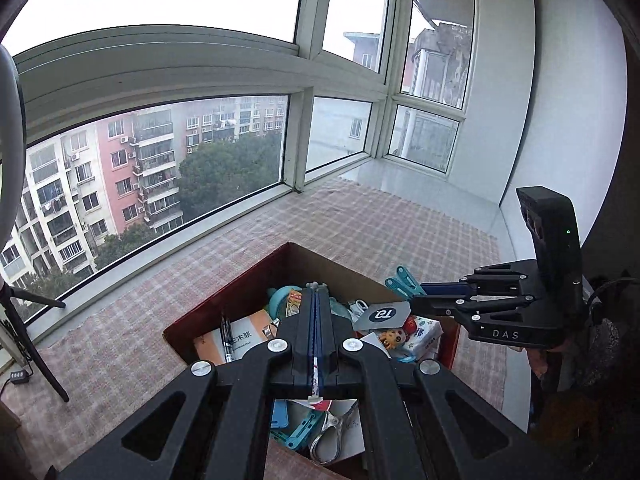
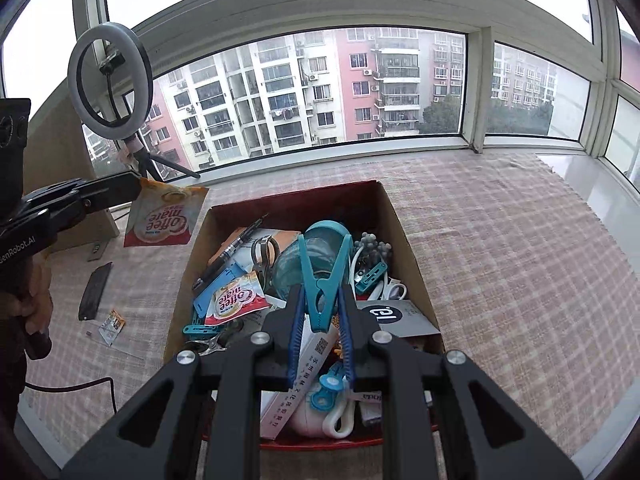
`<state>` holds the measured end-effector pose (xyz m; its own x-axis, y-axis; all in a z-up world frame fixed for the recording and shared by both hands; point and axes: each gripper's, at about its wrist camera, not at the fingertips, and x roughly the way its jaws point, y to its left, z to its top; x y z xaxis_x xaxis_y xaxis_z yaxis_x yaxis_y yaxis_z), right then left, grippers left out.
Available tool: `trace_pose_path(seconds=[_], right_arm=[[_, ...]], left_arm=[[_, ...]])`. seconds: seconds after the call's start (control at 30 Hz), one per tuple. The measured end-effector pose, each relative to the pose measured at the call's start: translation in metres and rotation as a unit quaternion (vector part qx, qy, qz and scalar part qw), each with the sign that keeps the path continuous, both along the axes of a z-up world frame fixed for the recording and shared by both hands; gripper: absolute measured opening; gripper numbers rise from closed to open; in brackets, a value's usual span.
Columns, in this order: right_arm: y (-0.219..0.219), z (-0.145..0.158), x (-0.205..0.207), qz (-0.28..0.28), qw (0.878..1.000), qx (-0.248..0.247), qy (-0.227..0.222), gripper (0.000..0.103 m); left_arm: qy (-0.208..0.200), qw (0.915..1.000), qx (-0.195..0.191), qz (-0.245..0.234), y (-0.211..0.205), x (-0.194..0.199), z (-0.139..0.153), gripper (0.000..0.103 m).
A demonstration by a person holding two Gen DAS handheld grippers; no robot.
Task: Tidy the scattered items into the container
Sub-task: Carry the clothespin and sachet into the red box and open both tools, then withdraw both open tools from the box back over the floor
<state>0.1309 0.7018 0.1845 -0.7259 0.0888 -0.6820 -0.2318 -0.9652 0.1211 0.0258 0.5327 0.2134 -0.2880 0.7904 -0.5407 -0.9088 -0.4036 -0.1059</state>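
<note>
Two items held over the box, release pending.
Right tongs [image 2: 320,304] clamp a teal clothespin [image 2: 323,276], long axis toward 12 o'clock, above the box [image 2: 408,240]; left tongs [image 2: 138,188] pinch a Coffee-mate sachet [image 2: 164,216] just outside its 10 o'clock corner.

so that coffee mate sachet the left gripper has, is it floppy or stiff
Probably floppy: the Coffee mate sachet hangs down from one pinched corner in the left gripper. It looks flat and thin, so likely light, and may swing or flutter when released over the box.
</note>
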Motion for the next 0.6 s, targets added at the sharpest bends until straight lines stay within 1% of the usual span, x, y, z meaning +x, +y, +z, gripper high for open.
trace_pose_path(seconds=[0.03, 0.1, 0.17, 0.2, 0.23, 0.3, 0.33, 0.4, 0.6], right_arm=[[0.004, -0.002, -0.003, -0.002, 1.0, -0.001, -0.001, 0.017], [0.007, -0.004, -0.009, 0.004, 1.0, -0.005, -0.005, 0.017], [0.008, -0.006, -0.015, 0.016, 1.0, -0.007, -0.009, 0.017], [0.008, -0.007, -0.018, 0.022, 1.0, -0.009, -0.012, 0.018], [0.006, -0.006, -0.019, 0.02, 1.0, -0.006, -0.008, 0.023], [0.005, -0.001, -0.013, 0.005, 1.0, -0.003, 0.007, 0.069], [0.006, 0.003, -0.008, -0.005, 1.0, -0.001, 0.023, 0.072], [0.011, 0.007, -0.002, -0.019, 0.999, -0.007, 0.038, 0.072], [0.024, 0.004, 0.0, -0.04, 0.998, -0.034, 0.029, 0.072]], left_arm=[[0.006, 1.0, -0.005, -0.003, 0.011, -0.002, 0.001, 0.0], [0.004, 0.9998, -0.02, -0.006, 0.034, -0.012, -0.002, 0.0], [-0.019, 0.9985, -0.052, 0.004, 0.055, -0.025, -0.012, 0.003], [-0.029, 0.9975, -0.063, 0.013, 0.061, -0.031, -0.018, 0.013], [-0.031, 0.9974, -0.061, 0.021, 0.061, -0.034, -0.02, 0.018], [-0.036, 0.9975, -0.051, 0.032, 0.056, -0.039, -0.021, 0.039], [-0.043, 0.9974, -0.047, 0.035, 0.053, -0.041, -0.021, 0.041], [-0.048, 0.9972, -0.042, 0.04, 0.047, -0.044, -0.02, 0.041], [-0.032, 0.9971, -0.051, 0.046, 0.032, -0.039, -0.018, 0.041]])
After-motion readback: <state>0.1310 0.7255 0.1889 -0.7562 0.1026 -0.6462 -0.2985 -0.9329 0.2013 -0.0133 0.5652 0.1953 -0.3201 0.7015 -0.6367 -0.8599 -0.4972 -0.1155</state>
